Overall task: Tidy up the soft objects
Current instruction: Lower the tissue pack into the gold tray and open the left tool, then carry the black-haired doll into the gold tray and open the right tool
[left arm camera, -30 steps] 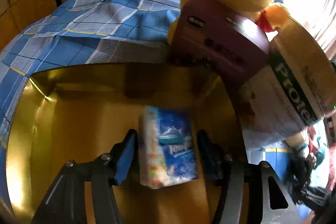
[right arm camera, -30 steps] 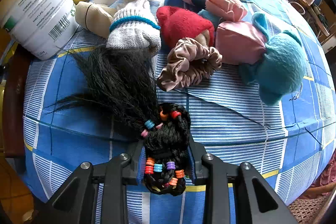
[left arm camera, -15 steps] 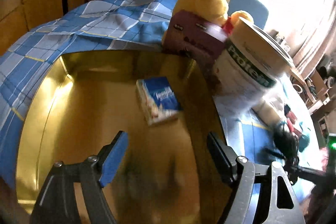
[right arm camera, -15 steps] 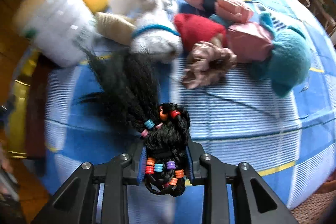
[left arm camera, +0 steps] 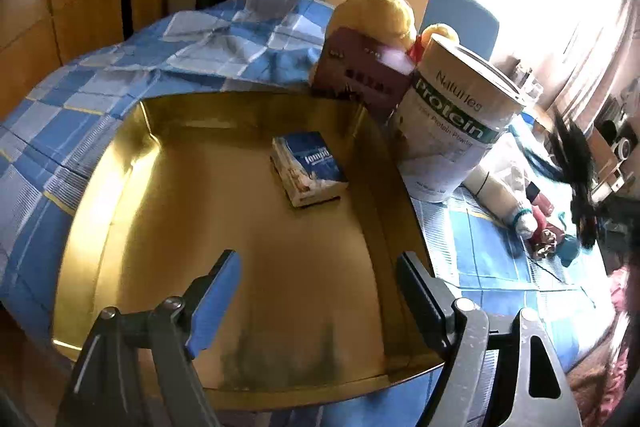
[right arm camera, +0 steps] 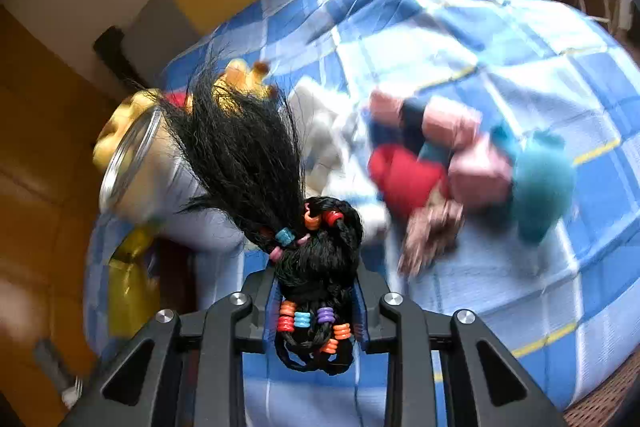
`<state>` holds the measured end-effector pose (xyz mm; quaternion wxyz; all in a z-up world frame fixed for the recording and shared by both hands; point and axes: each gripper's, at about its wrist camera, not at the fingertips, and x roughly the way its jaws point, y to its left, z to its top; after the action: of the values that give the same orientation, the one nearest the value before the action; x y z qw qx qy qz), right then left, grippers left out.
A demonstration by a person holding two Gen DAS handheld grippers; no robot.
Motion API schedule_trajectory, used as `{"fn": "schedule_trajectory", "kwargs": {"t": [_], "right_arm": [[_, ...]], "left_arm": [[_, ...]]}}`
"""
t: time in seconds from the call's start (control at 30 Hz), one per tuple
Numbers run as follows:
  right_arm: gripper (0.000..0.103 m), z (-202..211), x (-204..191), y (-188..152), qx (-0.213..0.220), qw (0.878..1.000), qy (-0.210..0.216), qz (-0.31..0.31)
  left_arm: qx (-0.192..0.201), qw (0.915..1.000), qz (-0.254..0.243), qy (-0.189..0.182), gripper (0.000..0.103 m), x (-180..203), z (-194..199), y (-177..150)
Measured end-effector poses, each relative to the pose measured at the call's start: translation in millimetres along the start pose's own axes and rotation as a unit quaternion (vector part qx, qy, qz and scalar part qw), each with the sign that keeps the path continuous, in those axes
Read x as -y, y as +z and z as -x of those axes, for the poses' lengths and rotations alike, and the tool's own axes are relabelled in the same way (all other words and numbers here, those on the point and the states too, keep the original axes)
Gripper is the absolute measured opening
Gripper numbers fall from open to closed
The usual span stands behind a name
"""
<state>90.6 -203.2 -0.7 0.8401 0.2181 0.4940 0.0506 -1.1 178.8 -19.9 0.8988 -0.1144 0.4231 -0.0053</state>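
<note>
My left gripper (left arm camera: 320, 279) is open and empty above the near part of a gold tray (left arm camera: 120, 211). A blue tissue pack (left arm camera: 308, 169) lies in the tray, apart from my fingers. My right gripper (right arm camera: 318, 291) is shut on a black hairpiece with coloured beads (right arm camera: 316, 259) and holds it lifted above the bed; its loose hair hangs toward the tub. The hairpiece also shows in the left wrist view (left arm camera: 576, 163). A red hat (right arm camera: 404, 175), pink and teal plush (right arm camera: 520, 179), a scrunchie (right arm camera: 432, 227) and a white sock (right arm camera: 328, 131) lie on the blue checked bedspread (right arm camera: 500, 47).
A white protein tub (left arm camera: 452, 131) stands just right of the tray, with a maroon box (left arm camera: 360, 75) and a yellow plush toy (left arm camera: 380, 15) behind it. The tub (right arm camera: 140, 163) also shows left of the hairpiece in the right wrist view. Shelves stand at the far right.
My left gripper has let go of the tissue pack and drawn back from it. My right gripper has lifted the hairpiece off the bedspread and swung toward the tub.
</note>
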Motion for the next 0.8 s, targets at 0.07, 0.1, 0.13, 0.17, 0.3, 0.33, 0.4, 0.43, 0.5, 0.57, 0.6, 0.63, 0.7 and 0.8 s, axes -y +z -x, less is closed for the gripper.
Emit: {"fn": "schedule_trajectory", "kwargs": {"t": [0.07,0.1,0.13,0.17,0.3,0.33,0.4,0.43,0.5,0.57,0.6,0.63,0.7,0.8], "right_arm": [[0.028,-5.0,-5.2,24.2,0.008,1.0,-0.021,0.001],[0.028,-7.9,-9.7,32.3,0.01,0.999,-0.03,0.003],[0.028,-10.2,-13.9,42.5,0.012,0.999,-0.039,0.006],[0.028,-12.5,-20.8,58.4,0.018,0.998,-0.052,0.009],[0.028,-22.6,-49.5,105.0,0.033,0.996,-0.08,0.027],[0.028,-25.1,-61.5,115.4,0.038,0.995,-0.084,0.036],[0.028,-27.0,-88.0,132.5,0.047,0.994,-0.082,0.053],[0.028,-28.0,-105.1,141.0,0.053,0.993,-0.079,0.065],[0.028,-28.2,-136.8,146.9,0.064,0.991,-0.068,0.091],[0.028,-30.2,-170.2,148.6,0.07,0.989,-0.052,0.123],[0.028,-32.4,-185.4,146.8,0.07,0.987,-0.043,0.139],[0.028,-33.8,-208.8,140.3,0.069,0.983,-0.024,0.166],[0.028,-34.9,-237.1,123.5,0.062,0.978,0.005,0.2],[0.028,-40.8,-272.6,90.9,0.042,0.968,0.048,0.244]], "left_arm": [[0.007,1.0,-0.006,0.004,0.08,-0.6,6.2,-0.8],[0.009,0.9999,-0.006,0.004,0.081,-1.3,8.1,-0.5],[0.011,0.9999,-0.006,0.005,0.081,-2.5,10.6,-0.3],[0.015,0.9998,-0.006,0.007,0.082,-3.8,13.3,-0.1],[0.028,0.9995,-0.002,0.016,0.083,-10.9,22.6,0.3],[0.031,0.9994,-0.001,0.018,0.084,-13.1,24.6,0.4],[0.034,0.9992,-0.001,0.023,0.084,-17.0,27.9,0.2],[0.034,0.9991,0.001,0.024,0.084,-19.1,29.6,-0.6],[0.036,0.999,0.004,0.025,0.084,-22.9,32.2,-1.6],[0.035,0.999,0.008,0.027,0.084,-25.7,32.7,-2.0],[0.035,0.9989,0.012,0.027,0.084,-28.0,33.0,-2.2],[0.035,0.9989,0.014,0.028,0.084,-29.9,33.4,-2.4],[0.034,0.9988,0.016,0.03,0.084,-32.0,33.9,-3.0],[0.031,0.9987,0.023,0.032,0.084,-36.8,34.2,-5.7]]}}
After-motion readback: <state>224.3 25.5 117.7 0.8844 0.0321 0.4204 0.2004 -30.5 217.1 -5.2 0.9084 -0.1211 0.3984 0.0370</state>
